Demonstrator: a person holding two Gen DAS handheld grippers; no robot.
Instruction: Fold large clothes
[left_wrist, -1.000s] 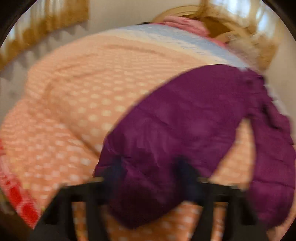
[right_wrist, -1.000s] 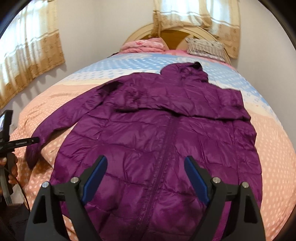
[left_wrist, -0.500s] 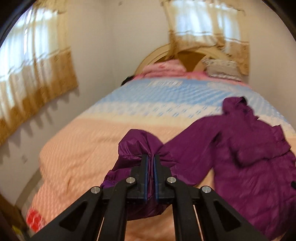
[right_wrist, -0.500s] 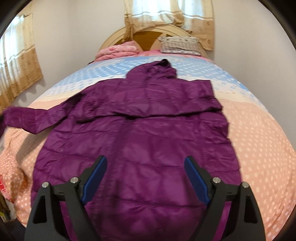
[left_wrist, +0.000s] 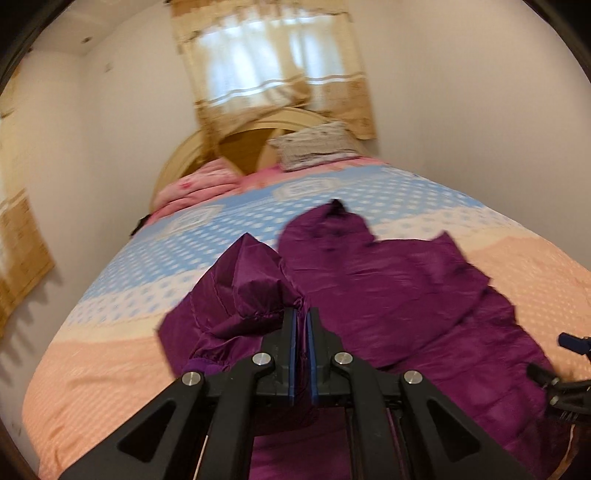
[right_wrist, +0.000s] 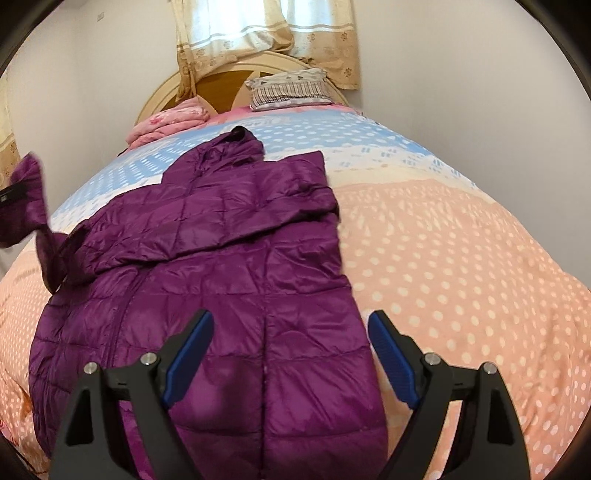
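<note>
A purple quilted hooded jacket lies front up on the bed, hood toward the headboard. Its right sleeve is folded across the chest. My left gripper is shut on the cuff of the left sleeve and holds it raised above the bed at the jacket's left side; the lifted sleeve shows at the left edge of the right wrist view. My right gripper is open and empty, hovering over the jacket's lower right hem. It appears at the right edge of the left wrist view.
The bed has a peach dotted and blue patterned cover. A folded pink blanket and a striped pillow lie by the wooden headboard. Walls stand close on both sides, with curtained windows.
My left gripper closed on the sleeve cuff, lifted it and carried it inward toward the jacket body. My right gripper drifted right, toward the jacket's right hem, staying open.
</note>
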